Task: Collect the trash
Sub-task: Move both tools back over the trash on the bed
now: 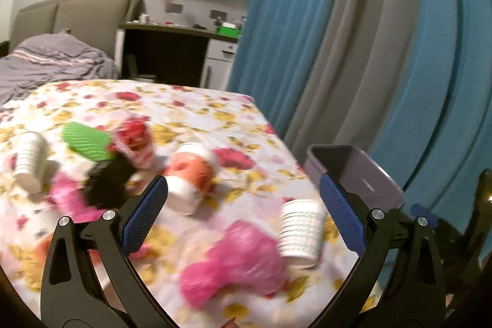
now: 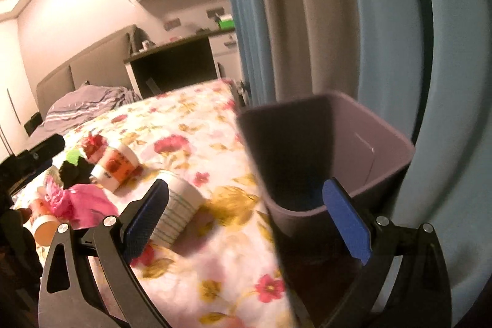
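Left wrist view: left gripper point(image 1: 243, 206) with jaws spread wide, blue pads point(image 1: 143, 215) bare, nothing clamped. Between the jaws and just ahead, a crumpled pink bag point(image 1: 233, 263) on the floral tablecloth point(image 1: 190, 109). Close inside the right-side jaw, a white striped paper cup point(image 1: 299, 231) lying on its side, not touched by the pad. Beyond the left-side jaw tip, an orange-and-white cup point(image 1: 189, 177) tipped over. Further out to the left, a black crumpled scrap point(image 1: 106, 182), a green ribbed piece point(image 1: 87, 140), a red-printed wrapper point(image 1: 135, 139), another white striped cup point(image 1: 29, 160) and more pink plastic point(image 1: 66, 199), all blurred. Past the right-side jaw tip, off the table's edge, a purple bin point(image 1: 366, 174) with its mouth open, in front of blue and grey curtains point(image 1: 353, 51). Right wrist view: right gripper point(image 2: 246, 212) likewise spread to its widest, empty, pads point(image 2: 347, 220) clear of everything. Purple bin point(image 2: 378, 149) ahead, between the jaws and toward the right-side one, set beside the table edge, inside dark. Just behind the left-side jaw tip, the white striped paper cup point(image 2: 180, 209) on its side on the tablecloth point(image 2: 196, 125); contact with the pad not clear. Further left, the orange-and-white cup point(image 2: 115, 169), black scrap point(image 2: 73, 171), pink bag point(image 2: 86, 203) and a second orange cup point(image 2: 43, 223) near the frame edge.
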Demonstrator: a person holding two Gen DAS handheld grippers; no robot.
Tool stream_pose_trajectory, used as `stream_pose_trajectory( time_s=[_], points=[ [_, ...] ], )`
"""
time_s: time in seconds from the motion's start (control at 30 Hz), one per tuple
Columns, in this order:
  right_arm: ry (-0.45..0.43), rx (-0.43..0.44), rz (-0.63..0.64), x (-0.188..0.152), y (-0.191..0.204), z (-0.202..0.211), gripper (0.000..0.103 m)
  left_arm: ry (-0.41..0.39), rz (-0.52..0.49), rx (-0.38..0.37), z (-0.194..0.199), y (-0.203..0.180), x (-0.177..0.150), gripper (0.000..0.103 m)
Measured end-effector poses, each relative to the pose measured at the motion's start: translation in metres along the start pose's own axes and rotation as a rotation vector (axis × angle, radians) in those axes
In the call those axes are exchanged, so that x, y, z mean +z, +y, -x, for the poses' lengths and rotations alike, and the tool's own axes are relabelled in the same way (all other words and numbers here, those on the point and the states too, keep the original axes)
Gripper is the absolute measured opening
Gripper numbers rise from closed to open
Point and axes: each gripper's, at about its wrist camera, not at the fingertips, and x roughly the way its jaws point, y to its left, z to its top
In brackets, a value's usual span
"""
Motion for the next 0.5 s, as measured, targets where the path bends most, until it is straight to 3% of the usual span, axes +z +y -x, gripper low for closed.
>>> stream_pose_trajectory(
  time_s=[0.23, 0.5],
  points=[
    [-0.065, 0.042, 0.094, -0.013, 0.064, 0.017, 0.096, -0.041, 0.029, 0.114, 0.046, 0.052, -0.013, 0.097],
    [-0.035, 0.089, 0.146, -0.035, 0.122, 0.009, 0.096, -0.022, 0.072, 0.228, 0.087, 0.117, -0.04, 0.097]
  ],
)
